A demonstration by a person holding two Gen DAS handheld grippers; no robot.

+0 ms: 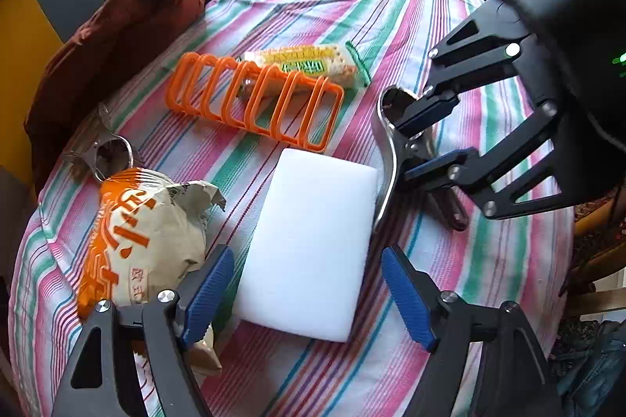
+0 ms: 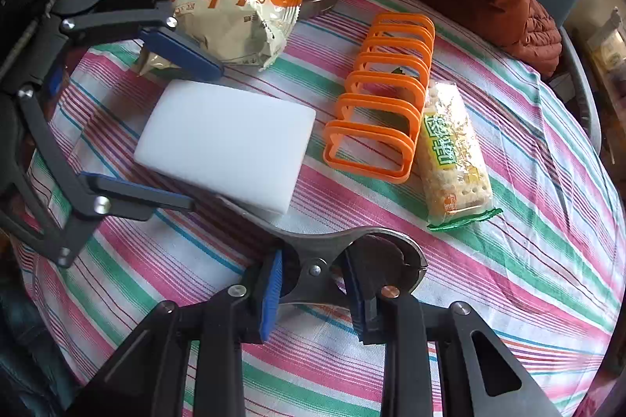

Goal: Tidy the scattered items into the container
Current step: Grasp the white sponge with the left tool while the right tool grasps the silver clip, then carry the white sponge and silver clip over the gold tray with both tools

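nothing looks tidied yet: the white sponge (image 1: 309,244), both snack packs and the orange rack (image 1: 254,98) lie loose on the bench (image 2: 528,260). the right hand-held gripper (image 2: 317,289) clamps a metal tool (image 2: 332,252); the left hand-held gripper (image 1: 309,299) straddles the sponge, wide open.

Glossy orange plastic rack (image 2: 381,96), matt white foam block (image 2: 227,139), polished metal tool (image 2: 344,256), striped woven tablecloth (image 2: 528,260).

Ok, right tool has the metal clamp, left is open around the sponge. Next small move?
Probably close the left tool on the white sponge: its open fingers already straddle the near end, snack bag just outside. The right tool holds the metal clamp, but no container shows in either view.
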